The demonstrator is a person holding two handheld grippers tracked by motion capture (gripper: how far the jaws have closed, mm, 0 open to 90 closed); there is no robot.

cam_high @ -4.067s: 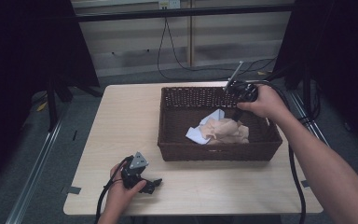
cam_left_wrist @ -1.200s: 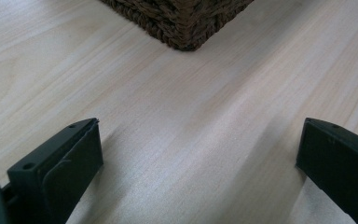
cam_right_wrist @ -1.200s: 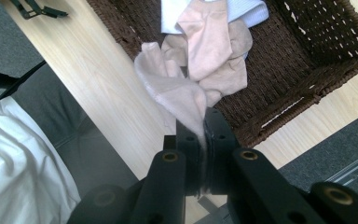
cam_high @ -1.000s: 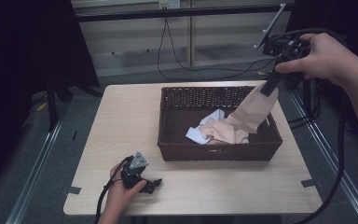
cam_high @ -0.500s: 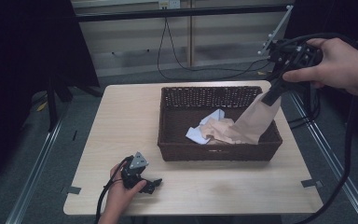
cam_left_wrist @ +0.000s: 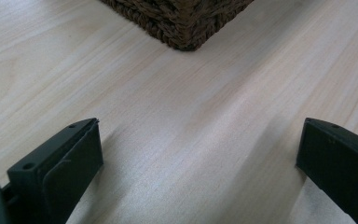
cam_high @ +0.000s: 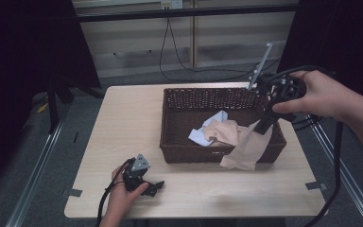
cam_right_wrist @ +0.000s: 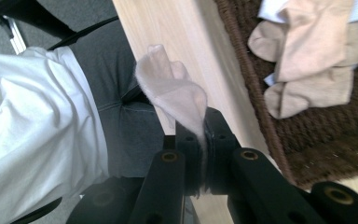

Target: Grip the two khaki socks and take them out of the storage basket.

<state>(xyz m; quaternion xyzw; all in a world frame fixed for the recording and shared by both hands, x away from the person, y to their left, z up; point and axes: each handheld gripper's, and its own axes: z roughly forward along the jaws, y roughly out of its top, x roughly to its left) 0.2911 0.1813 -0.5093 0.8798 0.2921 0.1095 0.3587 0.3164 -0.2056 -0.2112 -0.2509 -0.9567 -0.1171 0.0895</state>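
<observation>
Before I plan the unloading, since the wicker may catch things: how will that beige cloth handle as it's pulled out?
Probably floppy: the beige cloth drapes limply over the basket rim below the right gripper. Likely light, held by one thin pinched edge. It may snag on the weave.

basket: dark woven wicker basket (cam_high: 220, 127) on light wooden table (cam_high: 123, 123), right of centre | in basket: white paper sheet (cam_high: 207, 130), beige cloth (cam_high: 238, 142) draped over its front rim | left gripper (cam_high: 147, 183): front-left of basket, on table | right gripper (cam_high: 263, 124): above basket's right rim
</observation>
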